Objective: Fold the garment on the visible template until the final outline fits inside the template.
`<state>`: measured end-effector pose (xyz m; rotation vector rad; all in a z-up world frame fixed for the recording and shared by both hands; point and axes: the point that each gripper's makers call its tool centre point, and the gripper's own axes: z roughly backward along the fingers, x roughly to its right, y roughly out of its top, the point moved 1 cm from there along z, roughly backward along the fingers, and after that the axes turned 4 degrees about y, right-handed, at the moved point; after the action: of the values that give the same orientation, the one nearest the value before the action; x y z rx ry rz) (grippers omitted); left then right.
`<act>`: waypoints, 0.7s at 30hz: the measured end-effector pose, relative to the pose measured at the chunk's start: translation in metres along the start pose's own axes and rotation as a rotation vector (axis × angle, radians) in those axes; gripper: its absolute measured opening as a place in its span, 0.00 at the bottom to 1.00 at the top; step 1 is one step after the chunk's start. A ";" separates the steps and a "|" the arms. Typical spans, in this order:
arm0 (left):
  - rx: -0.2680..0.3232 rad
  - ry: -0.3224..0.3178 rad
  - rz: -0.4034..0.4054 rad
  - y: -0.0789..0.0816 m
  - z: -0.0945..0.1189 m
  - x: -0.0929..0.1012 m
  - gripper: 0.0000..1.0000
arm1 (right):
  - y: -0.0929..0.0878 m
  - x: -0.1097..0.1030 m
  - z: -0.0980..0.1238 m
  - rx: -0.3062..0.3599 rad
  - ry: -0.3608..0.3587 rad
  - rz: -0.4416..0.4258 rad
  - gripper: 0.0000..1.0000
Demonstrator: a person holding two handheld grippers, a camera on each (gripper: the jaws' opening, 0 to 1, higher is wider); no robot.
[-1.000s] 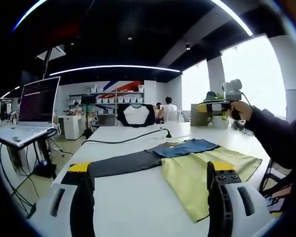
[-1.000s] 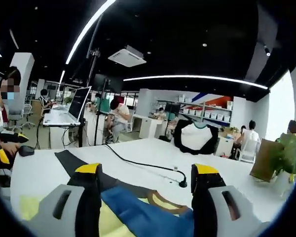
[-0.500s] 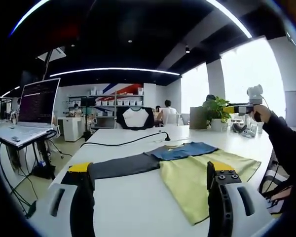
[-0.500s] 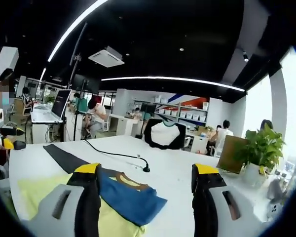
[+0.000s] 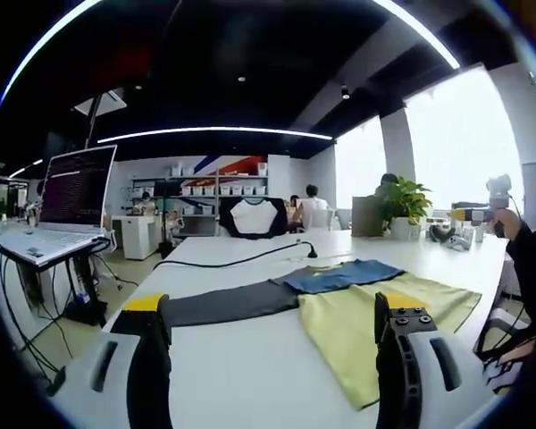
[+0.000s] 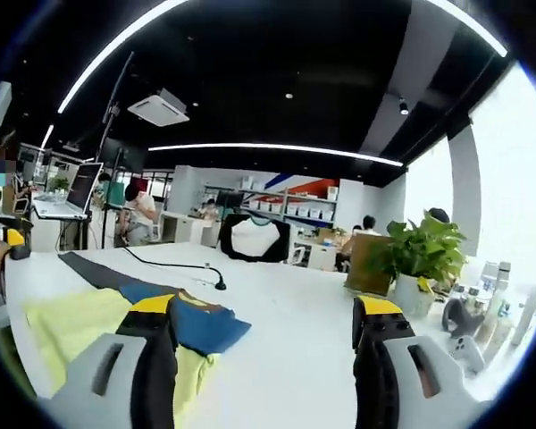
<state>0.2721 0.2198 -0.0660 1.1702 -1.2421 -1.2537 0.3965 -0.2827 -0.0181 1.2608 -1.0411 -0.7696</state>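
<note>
Garment (image 5: 375,313) in yellow and blue lies flat on your white table (image 5: 250,375), its dark sleeve (image 5: 223,302) stretched toward the laptop (image 5: 58,210) side and the blue part (image 5: 344,273) at the far edge. A black cable (image 5: 241,259) runs across the table behind it. Around you is an open office with shelves, a potted plant (image 6: 420,255) and people seated at desks.

Your left gripper (image 5: 272,357) hovers low over the table with jaws spread wide, holding nothing, the garment just ahead between them. Your right gripper (image 6: 263,357) is likewise spread and empty, held off beyond the garment's edge, with the yellow cloth (image 6: 71,322) to its left.
</note>
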 end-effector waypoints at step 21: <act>0.044 0.047 0.049 0.007 -0.014 -0.014 0.98 | -0.009 0.000 0.065 0.051 -0.087 -0.013 0.87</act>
<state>0.2868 0.2327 -0.0597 1.1877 -1.2620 -1.1618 0.3375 -0.3087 -0.0273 1.2882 -1.1304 -0.8181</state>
